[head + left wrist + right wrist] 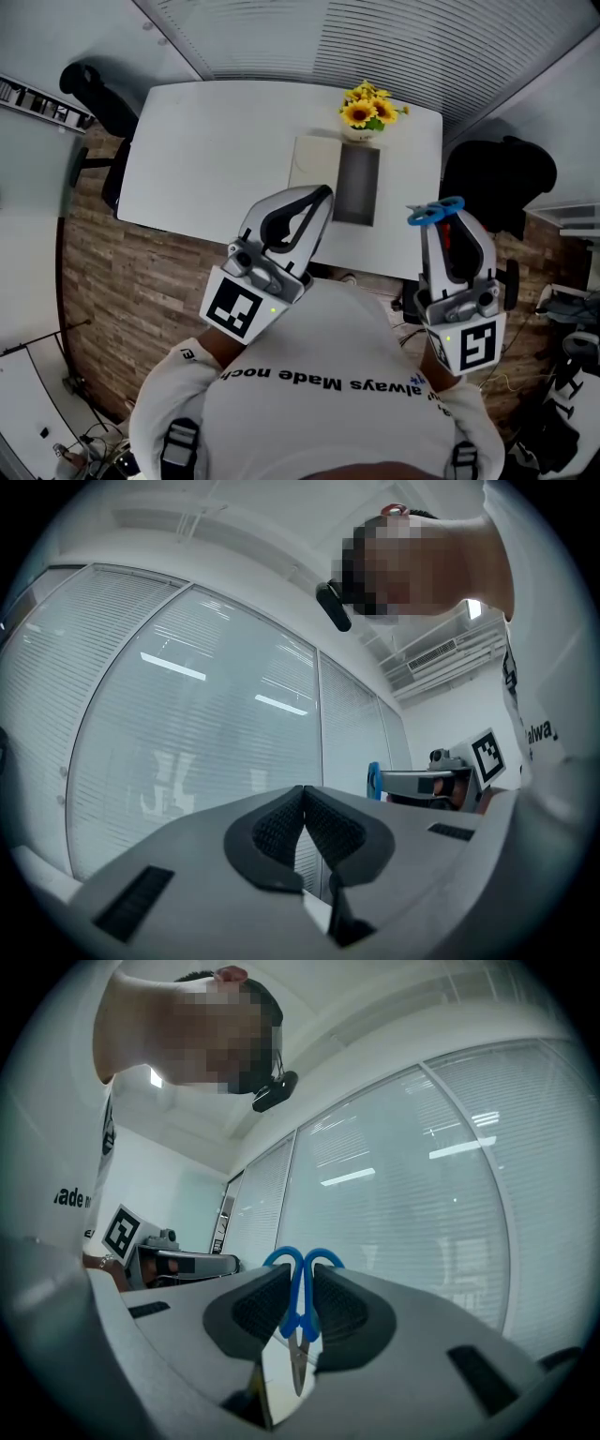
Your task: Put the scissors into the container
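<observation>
The right gripper (302, 1286) was clenched on the blue-handled scissors (300, 1312). Its pads pinched the handles, the loops jutted past the jaw tips, and the short steel blades pointed back toward the camera. The scissors were held in the air at near right, well apart from the dark grey container (357, 183) on the white table (216, 141). The left gripper (303, 797) was closed on nothing. The scissors looked light, stiff and sharp-tipped, and their smooth plastic might slip, so a hold on the handles near the pivot seemed sound. The person's shirt read "always Made noch".
</observation>
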`<move>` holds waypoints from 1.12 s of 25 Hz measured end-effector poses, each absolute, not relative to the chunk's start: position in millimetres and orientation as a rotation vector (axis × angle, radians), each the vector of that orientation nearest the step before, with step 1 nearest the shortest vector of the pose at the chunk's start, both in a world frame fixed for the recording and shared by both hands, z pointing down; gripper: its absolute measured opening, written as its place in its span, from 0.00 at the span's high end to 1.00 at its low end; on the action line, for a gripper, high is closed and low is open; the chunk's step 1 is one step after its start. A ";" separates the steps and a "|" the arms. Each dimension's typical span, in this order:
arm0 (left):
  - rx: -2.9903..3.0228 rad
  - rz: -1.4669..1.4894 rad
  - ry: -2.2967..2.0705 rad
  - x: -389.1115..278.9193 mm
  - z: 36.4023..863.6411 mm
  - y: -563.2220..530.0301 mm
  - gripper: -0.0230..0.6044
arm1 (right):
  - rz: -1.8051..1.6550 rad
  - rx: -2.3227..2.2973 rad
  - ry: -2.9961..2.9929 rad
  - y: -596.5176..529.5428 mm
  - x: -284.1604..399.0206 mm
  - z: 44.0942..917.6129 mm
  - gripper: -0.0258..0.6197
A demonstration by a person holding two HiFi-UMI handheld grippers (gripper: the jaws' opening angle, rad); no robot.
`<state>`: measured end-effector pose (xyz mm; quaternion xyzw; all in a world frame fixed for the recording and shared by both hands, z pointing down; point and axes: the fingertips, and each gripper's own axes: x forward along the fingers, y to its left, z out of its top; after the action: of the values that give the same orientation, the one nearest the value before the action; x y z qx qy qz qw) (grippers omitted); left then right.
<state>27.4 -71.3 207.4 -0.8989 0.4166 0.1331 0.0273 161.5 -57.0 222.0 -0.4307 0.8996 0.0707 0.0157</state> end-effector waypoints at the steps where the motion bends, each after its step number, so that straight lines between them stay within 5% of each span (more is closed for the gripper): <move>1: -2.778 0.413 1.286 21.0 208.6 -79.4 0.93 | 0.218 -1.342 2.799 -65.1 155.0 223.3 0.83; 28: -2.883 0.448 1.224 -41.9 236.9 -135.6 0.93 | 0.196 -1.465 2.806 -113.7 90.9 236.5 0.83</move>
<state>-41.9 -135.6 236.9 -0.9112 0.3868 0.1416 -0.0113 90.9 -113.7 236.5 -0.4620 0.8846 0.0617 -0.0151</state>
